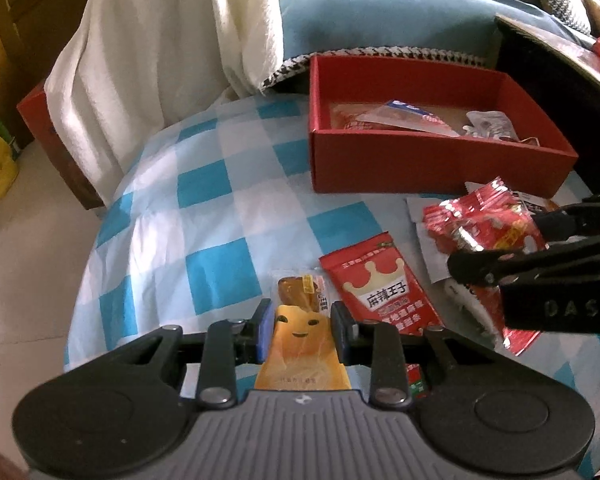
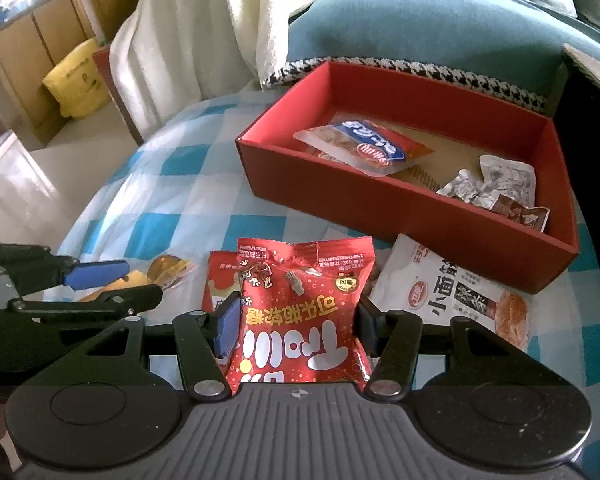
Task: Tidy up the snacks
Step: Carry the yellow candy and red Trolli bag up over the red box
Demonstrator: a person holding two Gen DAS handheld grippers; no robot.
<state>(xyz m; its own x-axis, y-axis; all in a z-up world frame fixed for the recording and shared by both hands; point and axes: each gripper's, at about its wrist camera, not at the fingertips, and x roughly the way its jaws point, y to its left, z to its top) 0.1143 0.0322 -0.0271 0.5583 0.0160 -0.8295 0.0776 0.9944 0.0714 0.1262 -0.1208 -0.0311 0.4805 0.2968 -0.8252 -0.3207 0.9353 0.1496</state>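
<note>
My left gripper (image 1: 300, 322) is shut on an orange bread packet (image 1: 300, 340) with a smiling face, lifted a little off the checked cloth. My right gripper (image 2: 296, 326) is shut on a puffy red candy bag (image 2: 304, 308); the same red candy bag (image 1: 484, 226) shows at the right of the left wrist view between the right gripper's black fingers (image 1: 540, 240). The open red box (image 2: 420, 208) stands beyond, with several packets inside. A flat red crown-print packet (image 1: 380, 288) lies on the cloth between the grippers. A white noodle packet (image 2: 460, 292) lies in front of the box.
The blue-and-white checked cloth (image 1: 204, 216) covers a rounded table. A white towel (image 1: 160, 48) and a blue cushion (image 1: 380, 12) lie behind the box. A yellow bag (image 2: 78, 80) sits on the floor at the left. A dark board (image 1: 560, 72) stands right of the box.
</note>
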